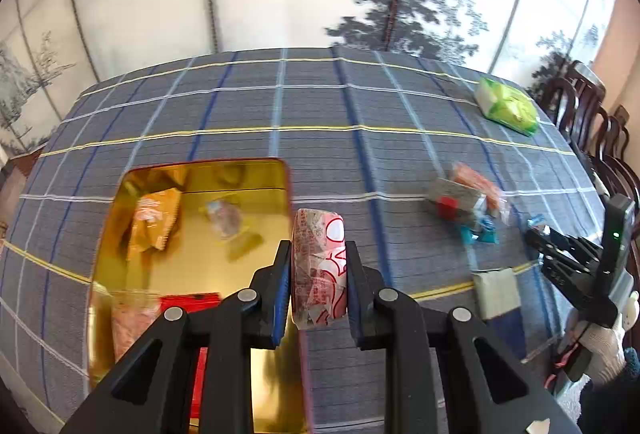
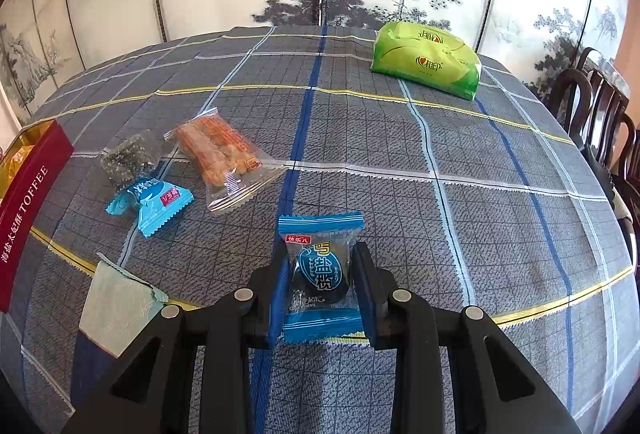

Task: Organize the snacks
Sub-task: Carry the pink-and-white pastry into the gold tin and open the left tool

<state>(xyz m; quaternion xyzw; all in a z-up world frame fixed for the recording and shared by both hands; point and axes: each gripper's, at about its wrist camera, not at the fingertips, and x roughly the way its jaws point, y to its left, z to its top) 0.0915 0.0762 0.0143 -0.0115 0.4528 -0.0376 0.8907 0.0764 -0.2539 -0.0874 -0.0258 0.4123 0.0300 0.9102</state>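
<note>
My left gripper [image 1: 319, 250] is shut on a round snack in a red-and-white wrapper [image 1: 318, 274], held over the right rim of the gold tin [image 1: 208, 164]. Inside the tin lie an orange packet [image 1: 154, 222], a clear-wrapped sweet [image 1: 228, 222] and a red packet [image 1: 192, 300]. My right gripper [image 2: 320, 254] is shut on a blue-wrapped dark sweet [image 2: 320, 274] just above the checked cloth. To its left lie a blue packet [image 2: 150, 204], a dark sesame bar [image 2: 130, 156], a clear packet of orange sticks [image 2: 224, 158] and a pale teal packet [image 2: 116, 304].
A green tissue pack [image 2: 428, 60] lies at the table's far right. The tin's red wall, lettered TOFFEE [image 2: 28, 210], stands at the left edge of the right wrist view. Dark wooden chairs [image 2: 592, 106] line the right side. A painted screen stands behind the table.
</note>
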